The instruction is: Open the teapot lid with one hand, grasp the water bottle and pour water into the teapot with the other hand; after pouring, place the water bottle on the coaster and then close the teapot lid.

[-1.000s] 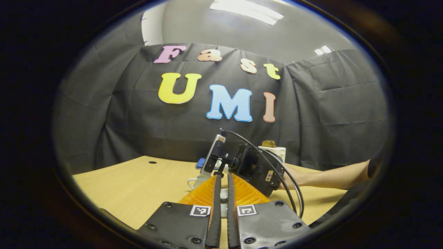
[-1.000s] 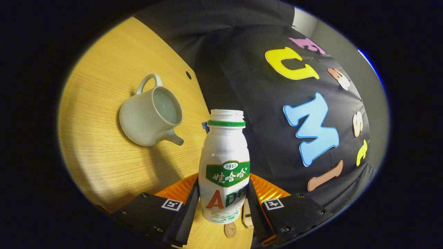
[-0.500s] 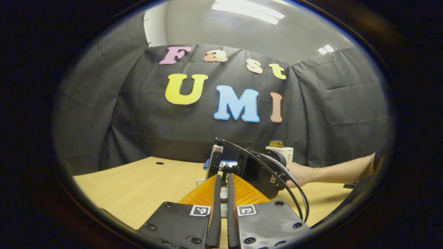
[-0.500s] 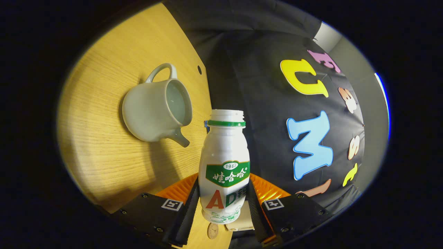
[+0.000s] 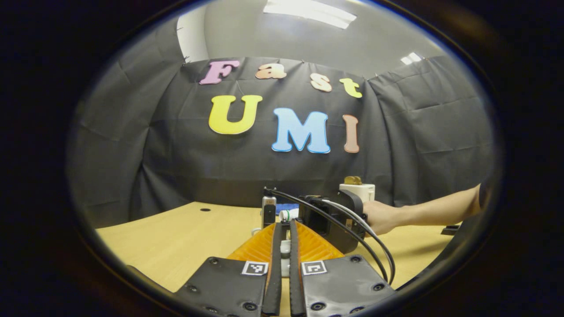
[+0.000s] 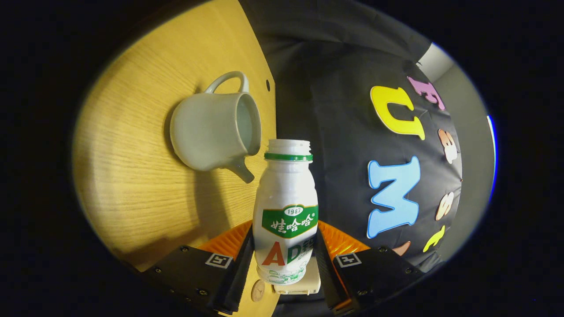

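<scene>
Clearly the right gripper (image 6: 282,259) grips the water bottle (image 6: 285,211) low on its labelled belly, both fingers pressed on it, its uncapped mouth near the lidless teapot (image 6: 216,132) on the table (image 6: 132,176). Thin plastic looks light and squeezable, so a low hold suits. The left gripper (image 5: 282,251) has its fingers nearly closed on something small and pale, probably the lid.

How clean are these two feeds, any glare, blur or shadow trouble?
Left gripper view: ceiling light blown out, fisheye bends the wall, table sharp. Right gripper view: bottle crisp, teapot casts a soft shadow on the wood, edges dim.
</scene>
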